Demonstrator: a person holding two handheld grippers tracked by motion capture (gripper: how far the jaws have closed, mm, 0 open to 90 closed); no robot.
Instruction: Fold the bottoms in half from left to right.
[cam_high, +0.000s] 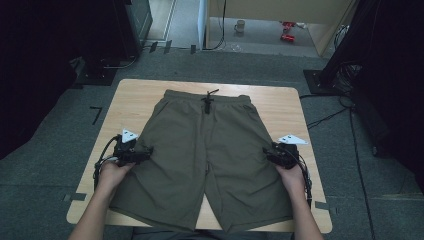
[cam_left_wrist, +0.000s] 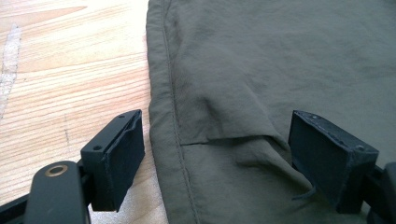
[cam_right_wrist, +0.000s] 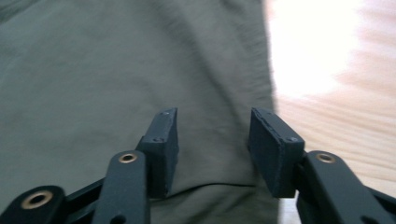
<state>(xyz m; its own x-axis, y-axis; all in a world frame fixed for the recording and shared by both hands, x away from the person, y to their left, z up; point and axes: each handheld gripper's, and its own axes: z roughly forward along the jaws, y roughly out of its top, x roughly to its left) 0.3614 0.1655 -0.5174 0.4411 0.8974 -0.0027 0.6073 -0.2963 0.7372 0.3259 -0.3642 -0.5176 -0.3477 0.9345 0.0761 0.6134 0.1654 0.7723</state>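
Light wooden table with rounded corners (cam_high: 140, 95), at the centre of the high view; it gives you the flat bed on which the garment is spread. Olive-green woven shorts with a dark drawstring (cam_high: 205, 150), lying flat across the middle of that table, waistband toward the top of the frame and both leg hems toward the bottom edge, so that each outer side seam is open to a hand. Your left gripper (cam_high: 134, 154), at the left-centre of the high view, sits on the left outer seam; in the left gripper view (cam_left_wrist: 219, 158) its jaws stand wide apart, one over bare wood at lower left and one over cloth at lower right, the seam and a small raised fold between them but not pinched. Your right gripper (cam_high: 280, 155), at the right-centre of the high view, meets the opposite seam; in the right gripper view (cam_right_wrist: 215, 149) its jaws are partly apart above the cloth near its edge, nothing clamped. The mirrored placement suggests you are preparing to seize both sides together, probably for a fold.
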